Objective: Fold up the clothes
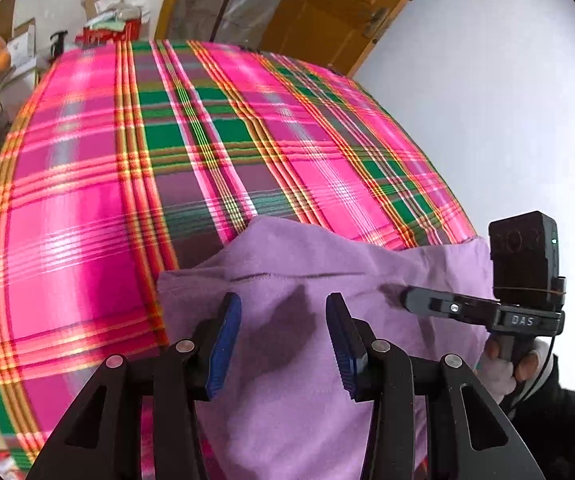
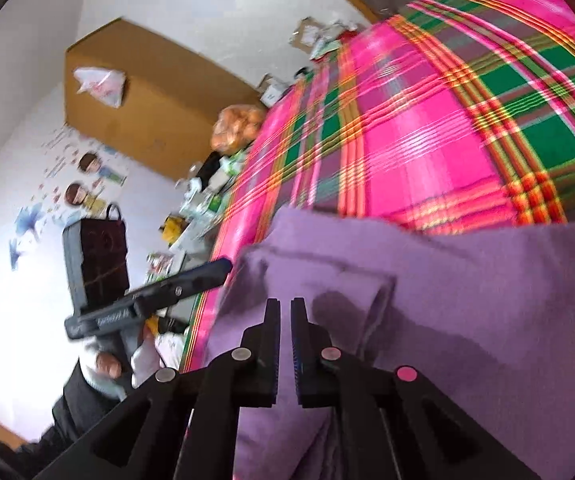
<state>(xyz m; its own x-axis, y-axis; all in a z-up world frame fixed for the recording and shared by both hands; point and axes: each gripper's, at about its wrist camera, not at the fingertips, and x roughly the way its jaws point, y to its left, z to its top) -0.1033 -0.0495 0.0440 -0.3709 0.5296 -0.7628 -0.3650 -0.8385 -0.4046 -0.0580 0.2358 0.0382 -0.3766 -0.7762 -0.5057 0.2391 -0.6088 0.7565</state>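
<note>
A: Why does the lilac garment (image 1: 311,320) sit at the near edge of the plaid sheet (image 1: 99,184)?

B: Judged: it is bunched in front of the person so a fold can be worked there. In the left wrist view it fills 6 o'clock; the plaid runs to 12.

A: Left gripper (image 1: 283,332)?

B: Jaws apart, nothing pinched; cloth lies beneath and between them, contact not clear.

A: Right gripper (image 2: 285,322)?

B: Nearly clenched, a thin slit left. A folded edge lies just past the tips toward 1 o'clock; a grasp cannot be confirmed.
</note>
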